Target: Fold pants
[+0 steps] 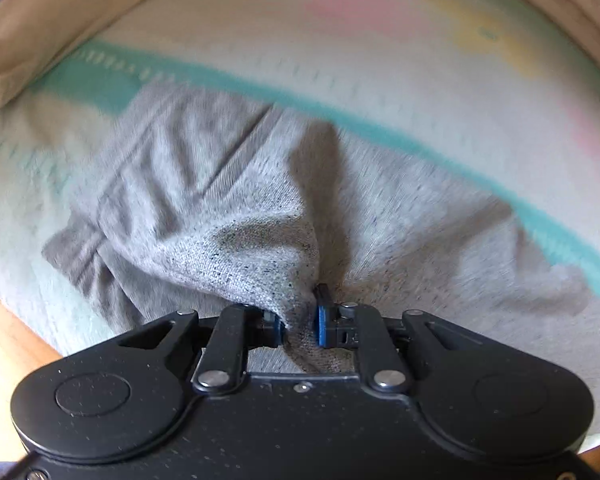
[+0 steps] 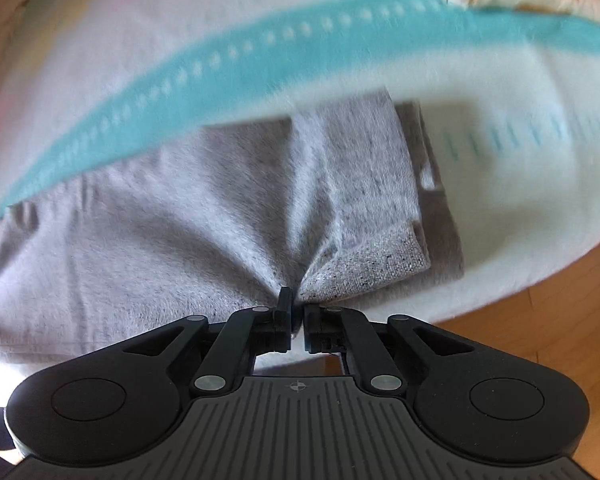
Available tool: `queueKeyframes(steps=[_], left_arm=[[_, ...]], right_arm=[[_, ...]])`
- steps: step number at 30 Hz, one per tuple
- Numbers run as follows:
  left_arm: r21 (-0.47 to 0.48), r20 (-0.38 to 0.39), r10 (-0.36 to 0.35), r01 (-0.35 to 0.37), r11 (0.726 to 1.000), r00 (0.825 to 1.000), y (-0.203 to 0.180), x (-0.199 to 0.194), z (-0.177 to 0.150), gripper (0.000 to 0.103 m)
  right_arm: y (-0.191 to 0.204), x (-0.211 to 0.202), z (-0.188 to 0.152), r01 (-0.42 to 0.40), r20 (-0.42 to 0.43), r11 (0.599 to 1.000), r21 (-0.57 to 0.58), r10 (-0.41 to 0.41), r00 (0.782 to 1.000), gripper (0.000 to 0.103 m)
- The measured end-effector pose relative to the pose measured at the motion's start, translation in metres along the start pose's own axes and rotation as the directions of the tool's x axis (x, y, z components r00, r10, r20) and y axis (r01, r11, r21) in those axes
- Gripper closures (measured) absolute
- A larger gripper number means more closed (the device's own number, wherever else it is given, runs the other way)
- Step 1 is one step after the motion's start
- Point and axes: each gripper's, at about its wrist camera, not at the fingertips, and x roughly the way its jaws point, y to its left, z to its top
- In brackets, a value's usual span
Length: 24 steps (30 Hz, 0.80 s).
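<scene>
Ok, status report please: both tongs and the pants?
Left tongs shut on grey knit pants. Right tongs nearly shut, pinching pants edge. Nothing in the way.

Grey knit pants (image 1: 228, 184), folded, on bed

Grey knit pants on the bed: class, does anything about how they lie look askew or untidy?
Yes. The grey knit pants are rumpled, with creases running toward the left tool, which pinches a bunch of fabric. In the right wrist view, the folded top layer sits offset, leaving a darker edge exposed beside it.
</scene>
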Motion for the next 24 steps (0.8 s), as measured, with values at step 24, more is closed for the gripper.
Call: queueKeyframes(steps=[24], left_arm=[[-0.002,0.001,0.091,-0.091,0.996,0.996,-0.020,0.020,-0.006,0.083]], right_arm=[[-0.058,-0.020,0.015,-0.045,0.320,0.991,0.127,0.002,0.947,0.071]])
